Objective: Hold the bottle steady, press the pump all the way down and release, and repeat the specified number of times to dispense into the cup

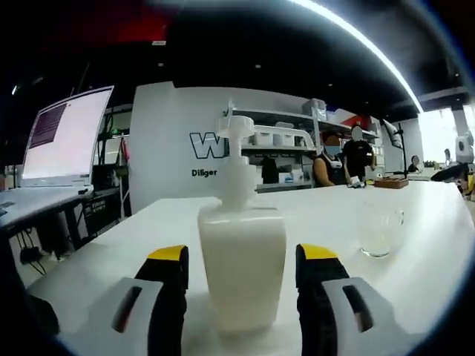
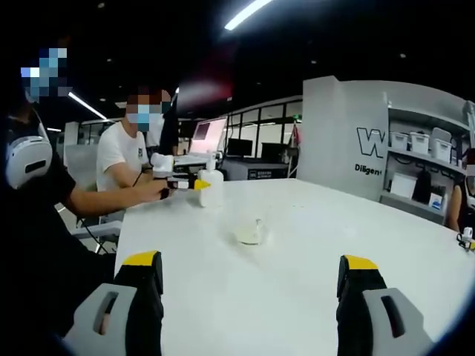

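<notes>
A long white table (image 1: 415,245) carries everything here, and behind it stands a white wall panel (image 1: 171,133) with a large dark "W" and, below it, smaller writing that starts "Dil" (the rest is too blurred to read). In the right gripper view the same panel (image 2: 349,133) shows the "W" and a word beginning "Diligen". Shelves (image 1: 286,148) beside the panel hold pale storage boxes, and a lit monitor (image 1: 67,137) stands on a desk off to the side, its text illegible.

The pump bottle (image 1: 241,259) stands upright on the table, a squat translucent body filled nearly to the shoulder with milky white liquid, topped by a white pump head (image 1: 236,127). No label on it can be read. In the right gripper view the bottle (image 2: 210,189) appears far off across the table, flanked by yellow-tipped jaws held by a person in dark clothes (image 2: 37,222).

The clear cup (image 1: 381,233) sits on the table well to one side of the bottle; whether it holds anything I cannot tell. In the right gripper view it (image 2: 250,233) lies between bottle and camera.

The left gripper (image 1: 243,261) has its jaws set either side of the bottle body, close but with a sliver of table visible at each side. The right gripper (image 2: 251,276) hangs over bare tabletop, jaws spread wide, holding nothing.
</notes>
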`<control>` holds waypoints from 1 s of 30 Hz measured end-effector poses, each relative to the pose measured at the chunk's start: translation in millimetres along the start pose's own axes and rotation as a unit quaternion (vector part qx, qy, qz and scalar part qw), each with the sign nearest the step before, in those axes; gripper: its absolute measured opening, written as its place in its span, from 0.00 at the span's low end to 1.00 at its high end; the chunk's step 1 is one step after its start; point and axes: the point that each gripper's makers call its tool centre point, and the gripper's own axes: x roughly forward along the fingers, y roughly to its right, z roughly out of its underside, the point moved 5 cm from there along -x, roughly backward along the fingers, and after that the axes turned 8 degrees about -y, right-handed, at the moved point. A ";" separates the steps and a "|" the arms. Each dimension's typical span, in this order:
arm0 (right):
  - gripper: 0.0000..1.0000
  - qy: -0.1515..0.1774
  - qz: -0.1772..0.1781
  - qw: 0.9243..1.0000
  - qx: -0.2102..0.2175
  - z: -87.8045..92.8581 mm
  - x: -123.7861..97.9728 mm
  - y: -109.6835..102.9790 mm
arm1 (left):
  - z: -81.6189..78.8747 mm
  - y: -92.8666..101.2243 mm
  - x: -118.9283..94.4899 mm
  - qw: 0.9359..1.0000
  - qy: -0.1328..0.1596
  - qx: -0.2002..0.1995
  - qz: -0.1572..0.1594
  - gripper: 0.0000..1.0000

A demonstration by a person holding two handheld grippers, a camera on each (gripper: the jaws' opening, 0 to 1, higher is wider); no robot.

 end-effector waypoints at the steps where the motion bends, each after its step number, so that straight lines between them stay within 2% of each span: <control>1: 0.99 0.000 0.000 1.000 0.000 -0.4 -0.3 -0.3 | 0.2 -0.2 1.0 1.000 0.000 -0.003 0.000 0.54; 14: 0.99 0.003 0.000 1.000 0.000 -3.4 -1.1 -1.2 | 0.9 -0.1 7.5 1.000 0.014 -0.017 -0.015 0.45; 24: 0.99 0.004 0.000 1.000 0.001 -2.7 -2.1 0.8 | 2.4 2.2 9.5 0.999 0.038 -0.025 -0.030 0.44; 30: 0.99 0.004 0.001 1.000 0.002 -1.5 -2.4 1.9 | 2.0 3.2 8.0 0.998 0.042 -0.024 -0.041 0.43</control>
